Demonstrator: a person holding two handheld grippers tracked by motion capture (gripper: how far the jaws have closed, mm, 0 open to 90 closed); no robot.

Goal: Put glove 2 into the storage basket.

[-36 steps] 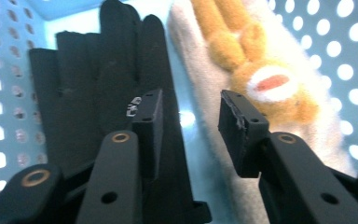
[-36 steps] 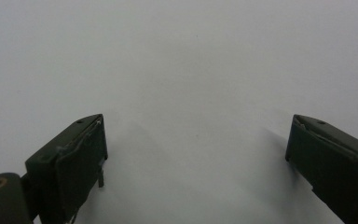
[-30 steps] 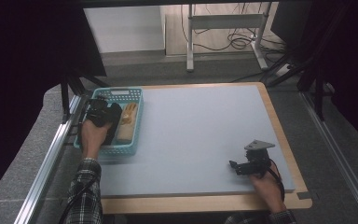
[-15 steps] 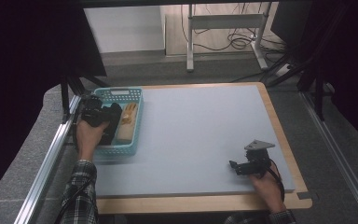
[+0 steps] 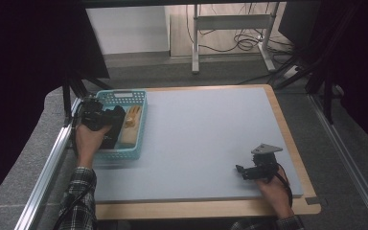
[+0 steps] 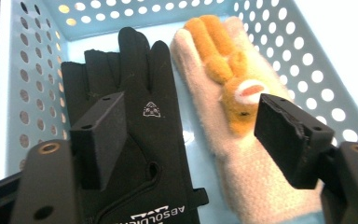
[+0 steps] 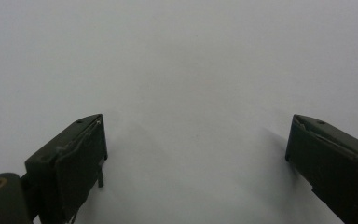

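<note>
Left hand-held gripper (image 6: 189, 140), jaws spread and just opening wider, empty, hovers over a black fabric glove (image 6: 135, 140) beside a cream fleece glove (image 6: 223, 154) in the turquoise perforated plastic basket (image 6: 307, 51).

Right hand-held gripper (image 7: 193, 158), well away from the basket, hangs spread over the grey surface (image 7: 182, 56).

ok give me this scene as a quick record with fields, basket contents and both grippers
basket: light blue perforated basket at the mat's left edge
contents: black glove beside cream glove with an orange animal on it
left gripper: over the basket, jaws have just been opening, nothing gripped
right gripper: open over bare grey mat
</note>
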